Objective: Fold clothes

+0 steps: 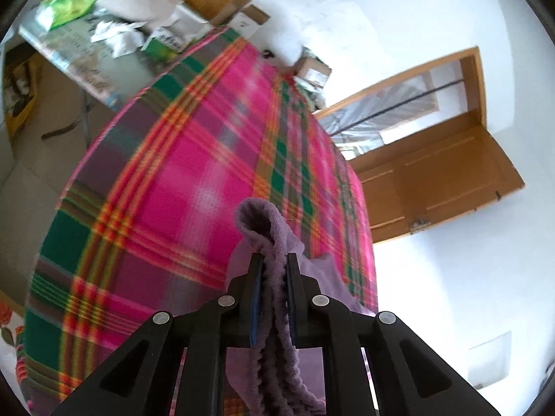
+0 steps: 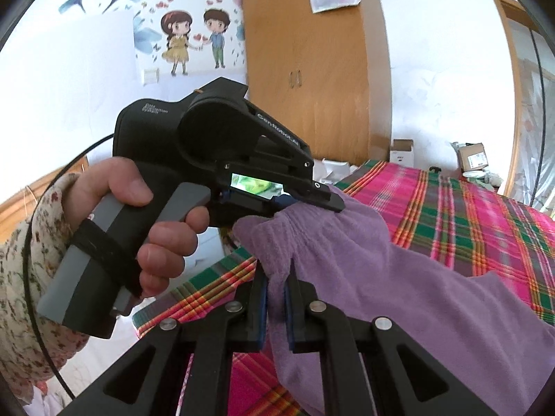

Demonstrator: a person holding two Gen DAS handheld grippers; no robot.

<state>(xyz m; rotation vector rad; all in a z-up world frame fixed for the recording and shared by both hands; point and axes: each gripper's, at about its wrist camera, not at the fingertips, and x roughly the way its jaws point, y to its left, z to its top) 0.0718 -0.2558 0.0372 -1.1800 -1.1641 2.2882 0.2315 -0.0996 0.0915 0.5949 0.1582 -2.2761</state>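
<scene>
The left gripper (image 2: 331,198), seen side-on from the right wrist camera, carries white lettering that reads "GenRobot.AI" along its upper housing; a second small print block near its rear starts with "Data" but the remaining lines are too fine to read. A hand (image 2: 152,228) wraps the grey pistol grip of that gripper, fingers curled around the front of the handle, a black strap (image 2: 104,246) crossing the grip, and a floral sleeve (image 2: 31,242) covering the wrist. The left gripper is clamped on a bunched edge of the purple fleece garment (image 2: 364,260), and in its own view the ribbed edge runs up between the two black fingers (image 1: 258,277), pinched tight, with a fold curling over above the tips. The right gripper (image 2: 275,277) is likewise closed on the same garment just beside the left one's hold, its fingers pressing the cloth. The garment hangs between the two holds above the pink, green and orange plaid blanket (image 1: 173,159) on the bed, its lower part running out of frame. A wooden wardrobe (image 2: 312,69) stands behind, with a cartoon wall sticker (image 2: 194,41) of two children beside it; the writing above the sticker is too blurred to make out. The cluttered side table (image 1: 104,34) in the left view is smeared by motion, so the packaging print there is unreadable.
</scene>
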